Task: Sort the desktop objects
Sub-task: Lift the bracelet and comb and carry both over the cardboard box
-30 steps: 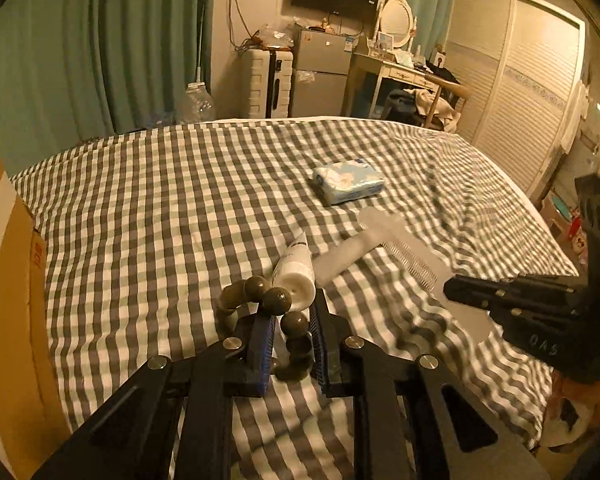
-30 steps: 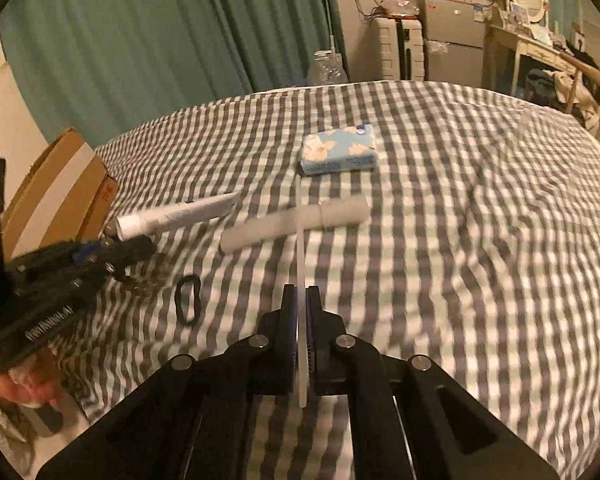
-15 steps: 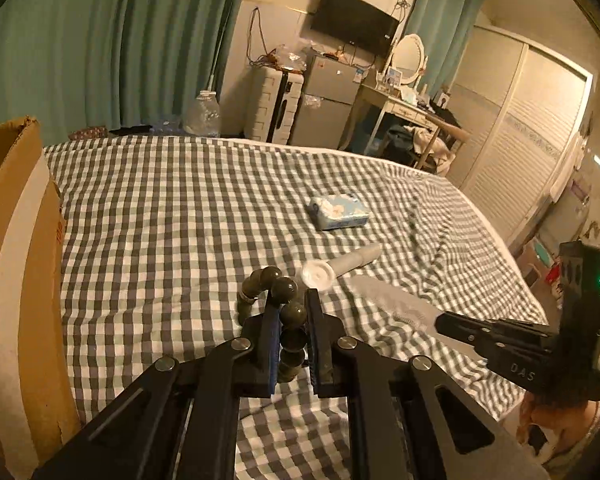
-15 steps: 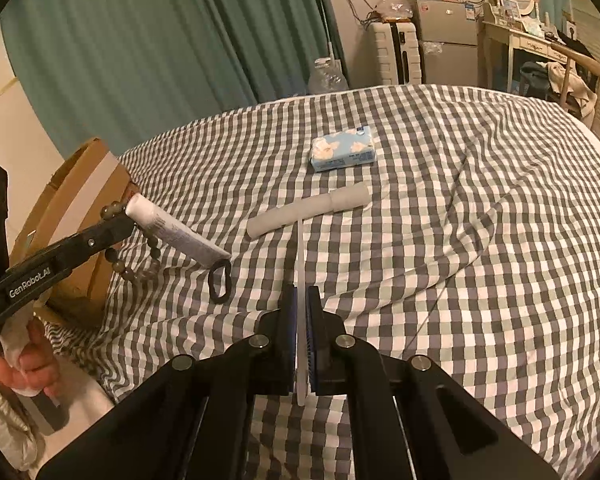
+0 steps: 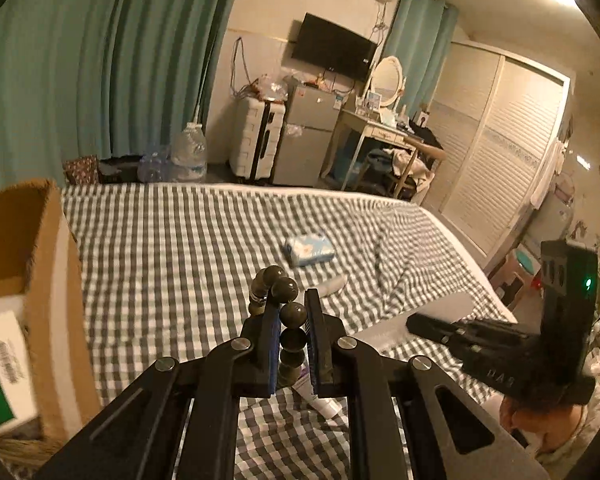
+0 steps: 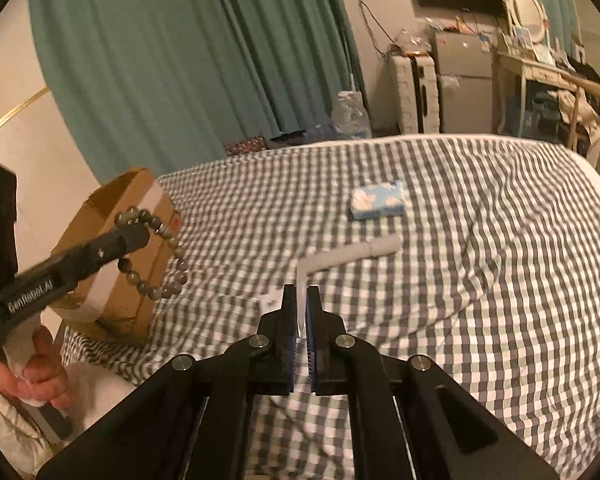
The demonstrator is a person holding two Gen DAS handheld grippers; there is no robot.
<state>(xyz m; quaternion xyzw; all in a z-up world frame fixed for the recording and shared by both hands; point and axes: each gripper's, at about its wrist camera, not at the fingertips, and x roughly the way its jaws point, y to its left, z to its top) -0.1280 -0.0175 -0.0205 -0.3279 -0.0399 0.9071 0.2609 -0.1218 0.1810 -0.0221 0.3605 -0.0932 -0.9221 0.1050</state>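
My left gripper [image 5: 293, 302] is shut on a dark bead bracelet [image 5: 288, 312] and holds it in the air, close to an open cardboard box [image 5: 56, 280]. In the right wrist view the bracelet [image 6: 160, 248] hangs from the left gripper [image 6: 134, 236] in front of the box [image 6: 140, 264]. My right gripper [image 6: 300, 296] is shut on a thin white comb [image 6: 302, 280], seen edge-on above the checked bedspread [image 6: 460, 280]. It shows as a pale blur [image 5: 448, 306] in the left wrist view.
A blue tissue pack [image 6: 378, 202] and a pale tube [image 6: 352, 256] lie on the bed. A white tube [image 5: 316, 394] lies under the left gripper. The box holds a green-and-white carton [image 5: 0, 376]. Furniture stands beyond the bed.
Both grippers have risen off the bed. The left one carried the bracelet left, up beside the box. The right one lifted the comb. The white tube stays on the bed.
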